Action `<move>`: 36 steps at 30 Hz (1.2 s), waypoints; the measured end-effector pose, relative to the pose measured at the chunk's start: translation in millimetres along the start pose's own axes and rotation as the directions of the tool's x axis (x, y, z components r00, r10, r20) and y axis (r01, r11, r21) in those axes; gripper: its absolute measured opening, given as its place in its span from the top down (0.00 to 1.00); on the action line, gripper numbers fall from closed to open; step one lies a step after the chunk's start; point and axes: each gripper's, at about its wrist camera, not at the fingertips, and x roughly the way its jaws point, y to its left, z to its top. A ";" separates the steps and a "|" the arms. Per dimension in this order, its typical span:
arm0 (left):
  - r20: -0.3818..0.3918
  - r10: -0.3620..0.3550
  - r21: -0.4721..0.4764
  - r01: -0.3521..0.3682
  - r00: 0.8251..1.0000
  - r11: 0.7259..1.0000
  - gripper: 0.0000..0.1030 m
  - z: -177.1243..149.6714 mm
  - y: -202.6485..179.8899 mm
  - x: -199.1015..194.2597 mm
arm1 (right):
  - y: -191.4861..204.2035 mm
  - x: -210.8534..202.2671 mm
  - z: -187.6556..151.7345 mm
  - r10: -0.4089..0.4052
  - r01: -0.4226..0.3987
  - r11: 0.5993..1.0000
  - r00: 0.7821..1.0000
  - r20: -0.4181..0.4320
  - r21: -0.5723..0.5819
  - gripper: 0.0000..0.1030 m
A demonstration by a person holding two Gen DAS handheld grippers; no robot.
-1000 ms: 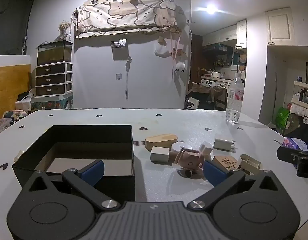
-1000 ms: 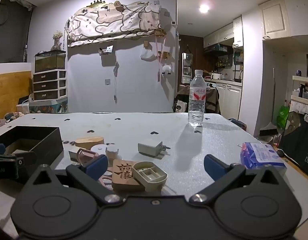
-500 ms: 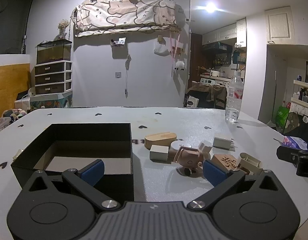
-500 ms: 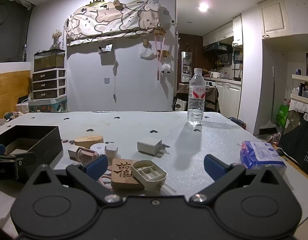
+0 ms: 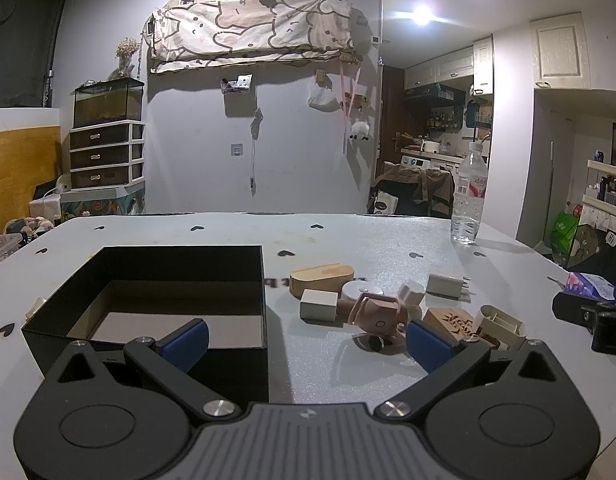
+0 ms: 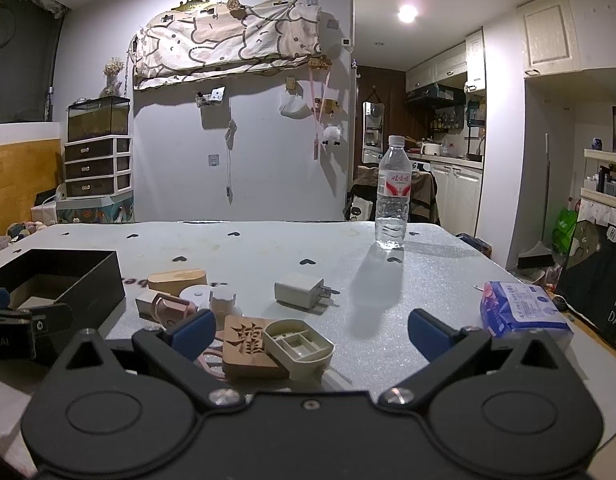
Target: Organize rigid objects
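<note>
Several small rigid pieces lie clustered on the pale speckled counter (image 5: 348,364), just right of the open black rectangular box (image 5: 155,304), none of them in it yet. The left gripper (image 5: 305,340) hangs low with its blue-padded jaws spread wide and empty, the box ahead-left and the cluster ahead-right. The right gripper (image 6: 310,330) is equally wide and empty.

The relation that matters: the carved square wooden tile (image 6: 247,344) and the beige oval plastic tray (image 6: 299,344) leaning on it sit just ahead of the right gripper's left finger, so that hand looks nearer to them. The pink metal clip (image 5: 374,314), white cube (image 5: 318,305) and oval wooden block (image 5: 322,282), long axis across the view, lie closer to the box and the left hand.

The white plug adapter (image 6: 301,290) stands apart with bare surface all round. The clear water bottle (image 6: 392,204) is well behind, the blue tissue pack (image 6: 522,312) near the right edge.
</note>
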 end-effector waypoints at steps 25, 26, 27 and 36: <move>-0.003 0.000 0.001 0.000 1.000 1.000 0.00 1.6 0.7 -1.6 | -3.5 4.1 -6.4 0.000 0.000 1.000 1.000 -0.001 -0.001 0.00; -0.002 -0.001 0.001 0.001 1.000 1.000 0.00 1.6 0.6 -1.6 | -3.2 4.2 -6.4 0.000 0.000 1.000 1.000 -0.001 -0.003 0.00; -0.002 0.000 0.001 0.000 1.000 1.000 0.00 1.6 0.6 -1.5 | 0.1 0.0 -0.6 0.000 0.000 1.000 1.000 -0.003 -0.003 0.00; -0.003 -0.001 0.001 0.001 1.000 1.000 0.00 1.9 0.6 -1.8 | -1.3 1.3 -2.5 0.000 0.000 1.000 1.000 -0.004 -0.003 0.00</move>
